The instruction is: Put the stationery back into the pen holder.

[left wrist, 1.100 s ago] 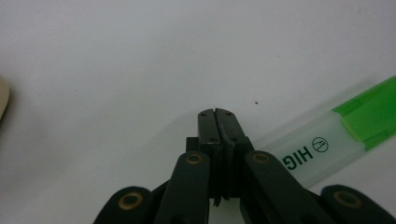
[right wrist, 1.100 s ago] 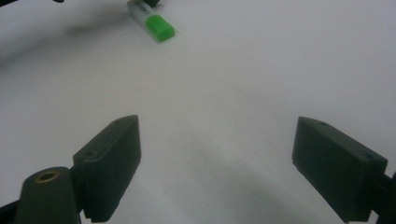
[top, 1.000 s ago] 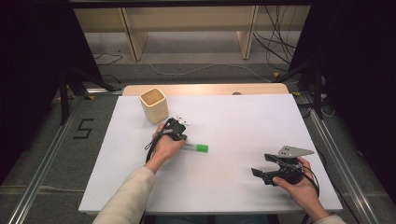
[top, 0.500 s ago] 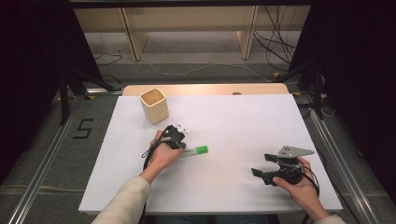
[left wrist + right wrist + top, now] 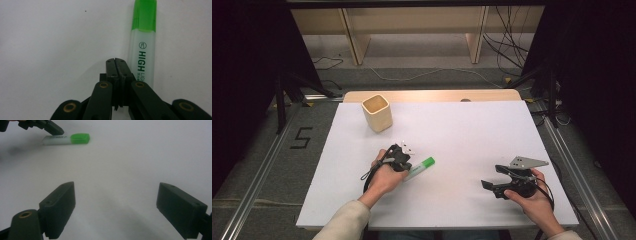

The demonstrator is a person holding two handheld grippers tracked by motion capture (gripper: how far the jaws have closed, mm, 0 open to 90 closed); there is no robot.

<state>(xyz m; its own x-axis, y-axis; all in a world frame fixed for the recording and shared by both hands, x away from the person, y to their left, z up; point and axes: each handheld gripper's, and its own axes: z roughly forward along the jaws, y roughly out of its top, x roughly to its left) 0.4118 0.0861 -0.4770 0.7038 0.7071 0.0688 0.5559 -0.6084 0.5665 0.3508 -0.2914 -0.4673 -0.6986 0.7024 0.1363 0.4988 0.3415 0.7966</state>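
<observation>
Green-capped highlighter (image 5: 421, 167) is lying flat on the white table (image 5: 462, 130), and your left gripper (image 5: 117, 61) has its jaws clenched tight with nothing in them, tips right beside the barrel. Your right gripper (image 5: 115, 207) sits well apart with jaws spread wide, empty.

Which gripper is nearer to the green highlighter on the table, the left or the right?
Left. The left gripper sits shut right beside the highlighter, its jaws alongside the barrel. The right gripper rests open, far off across the white table.
</observation>
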